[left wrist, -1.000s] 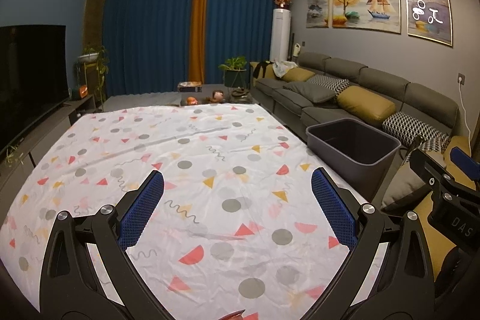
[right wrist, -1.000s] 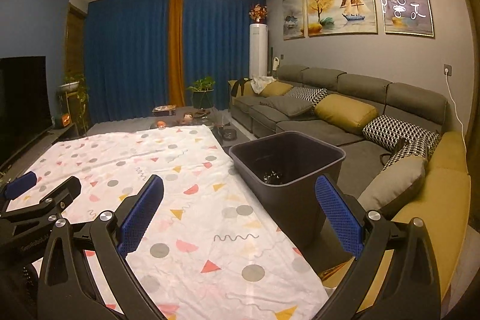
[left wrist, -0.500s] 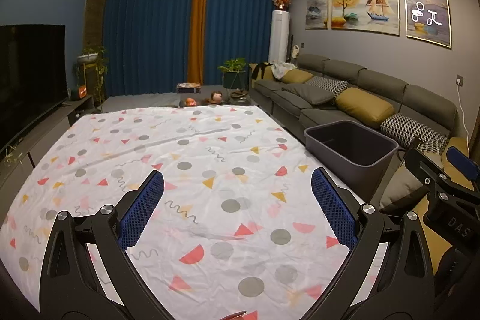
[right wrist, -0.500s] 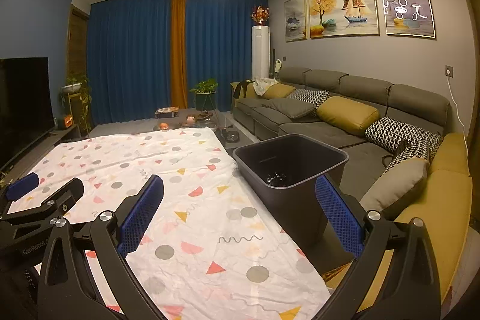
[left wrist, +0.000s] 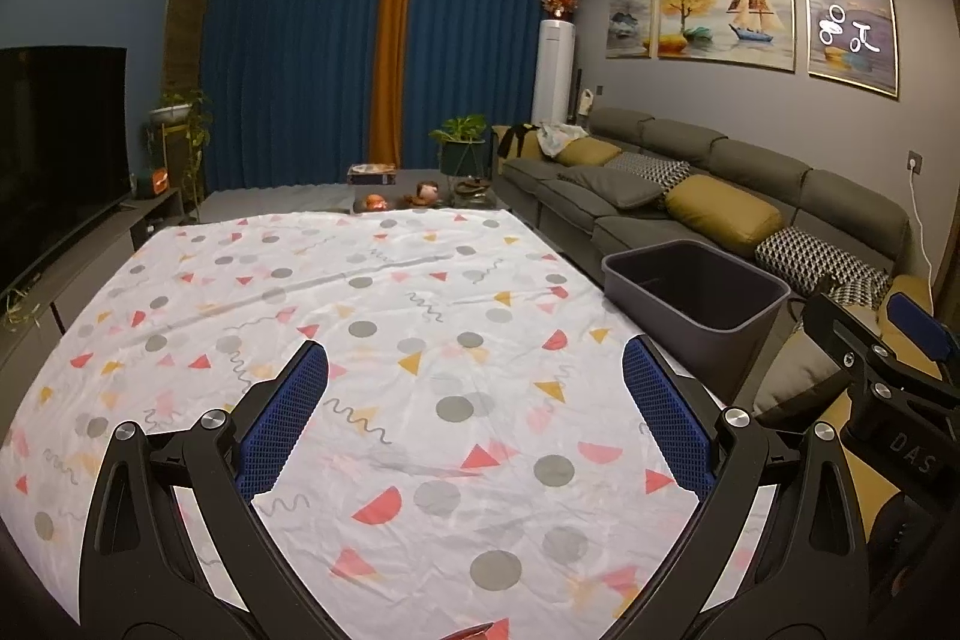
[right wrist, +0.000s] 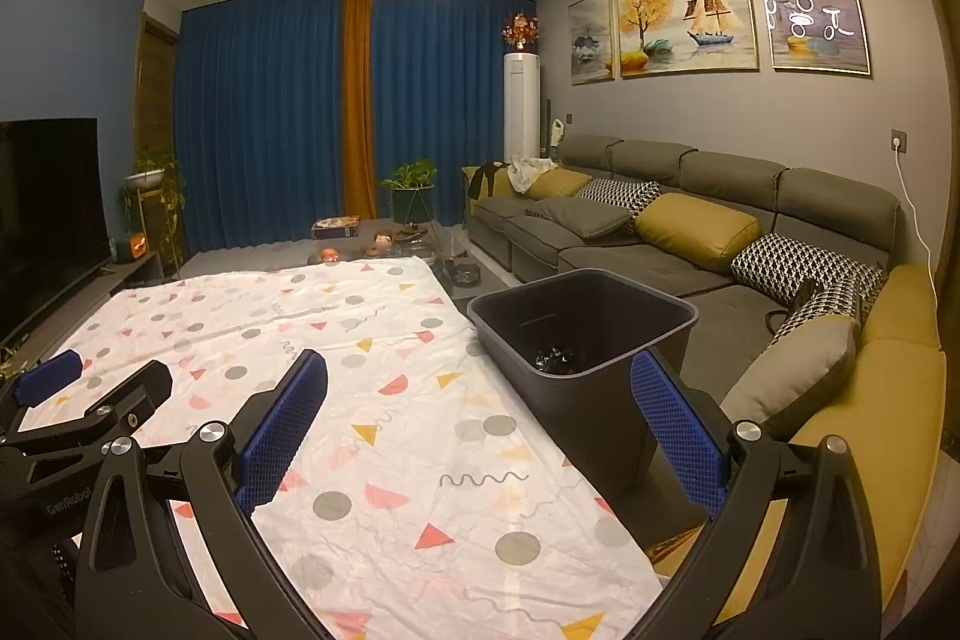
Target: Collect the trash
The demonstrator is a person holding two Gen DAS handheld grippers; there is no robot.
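Observation:
A dark grey trash bin (right wrist: 582, 340) stands on the floor at the right edge of the table; something dark and crumpled (right wrist: 555, 358) lies at its bottom. The bin also shows in the left wrist view (left wrist: 696, 295). My left gripper (left wrist: 474, 382) is open and empty above the patterned tablecloth (left wrist: 360, 310). My right gripper (right wrist: 480, 394) is open and empty, over the table's right edge, just short of the bin. A small red scrap (left wrist: 474, 631) shows at the bottom edge of the left wrist view.
A grey sofa (right wrist: 690, 232) with yellow and patterned cushions runs along the right wall. A TV (left wrist: 54, 142) stands at the left. A low table with small items (left wrist: 420, 196) and a plant (left wrist: 462, 142) stand beyond the table's far end.
Both grippers have lifted and tilted up slightly; the bin sits a little lower in both views. Both stay open and empty.

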